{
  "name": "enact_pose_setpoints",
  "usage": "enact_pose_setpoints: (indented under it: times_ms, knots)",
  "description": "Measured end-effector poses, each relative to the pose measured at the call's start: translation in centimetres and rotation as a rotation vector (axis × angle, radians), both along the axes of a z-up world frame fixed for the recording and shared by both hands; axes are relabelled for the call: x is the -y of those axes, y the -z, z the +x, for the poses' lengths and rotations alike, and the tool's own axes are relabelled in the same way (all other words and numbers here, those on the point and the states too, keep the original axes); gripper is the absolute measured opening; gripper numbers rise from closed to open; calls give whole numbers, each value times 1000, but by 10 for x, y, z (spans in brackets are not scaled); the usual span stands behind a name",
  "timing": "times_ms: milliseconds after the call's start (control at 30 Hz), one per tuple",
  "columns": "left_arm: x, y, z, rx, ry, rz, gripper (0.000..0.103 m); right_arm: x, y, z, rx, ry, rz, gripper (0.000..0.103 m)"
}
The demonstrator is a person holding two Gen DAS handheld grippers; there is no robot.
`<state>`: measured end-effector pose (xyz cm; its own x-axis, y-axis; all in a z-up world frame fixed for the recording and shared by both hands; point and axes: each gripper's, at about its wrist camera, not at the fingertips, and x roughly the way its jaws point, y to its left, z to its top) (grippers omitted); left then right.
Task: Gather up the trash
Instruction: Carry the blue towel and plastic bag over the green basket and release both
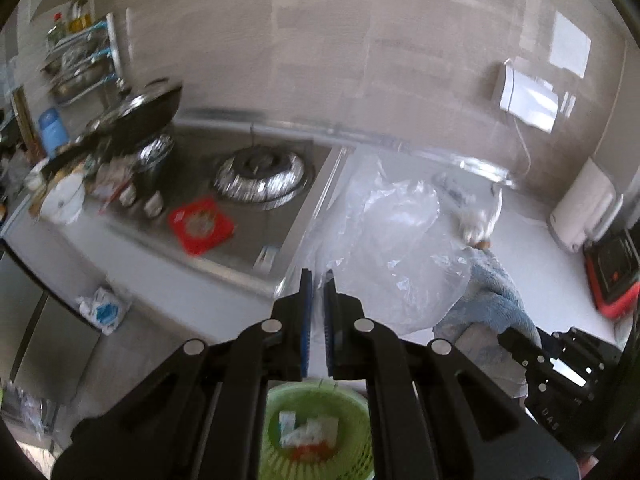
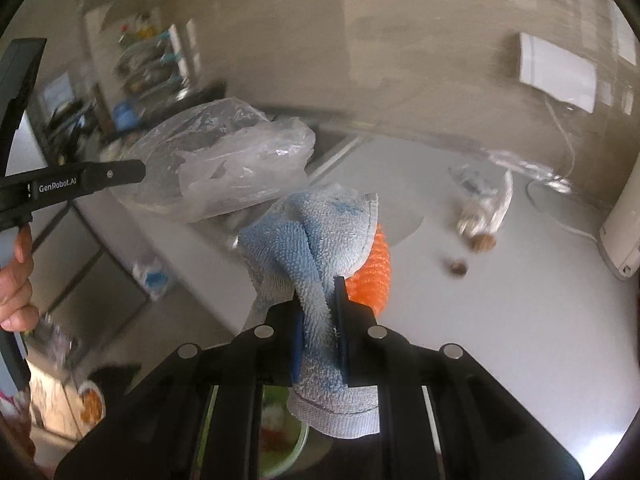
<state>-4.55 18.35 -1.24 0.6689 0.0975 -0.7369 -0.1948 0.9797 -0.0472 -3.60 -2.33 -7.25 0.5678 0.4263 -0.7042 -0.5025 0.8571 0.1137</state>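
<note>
A: surface [image 2: 500, 320]?
B: pale grey, runs right of the sunken stove [image 1: 224, 184].
A: what's on it?
B: far right: crumpled clear wrapper [image 2: 480, 192], two small brown bits [image 2: 458, 268] near it, white cord [image 2: 560, 224], white appliance [image 2: 624, 232]. Red tray [image 1: 612, 272] at right edge.

Both grippers are matte black plastic. The left gripper [image 1: 318, 280] has blue ribbed pads inside its fingers, with round silver pins on the linkage arms behind the jaws. The right gripper [image 2: 318, 292] looks identical. White "GenRobot.AI" lettering runs along the left one's finger.
</note>
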Motion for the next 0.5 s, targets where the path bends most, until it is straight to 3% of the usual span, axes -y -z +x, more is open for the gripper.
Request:
enact_pose_setpoints:
  times_ms: [333,500]
  knots:
    - [-26,73,-99,-115,-48,-39,5,-28,67,-86,-180,-178,-46,14]
    - [-31,106,-127,-175,-72,-12,5,-46,91,-115,-243,-257,-89,14]
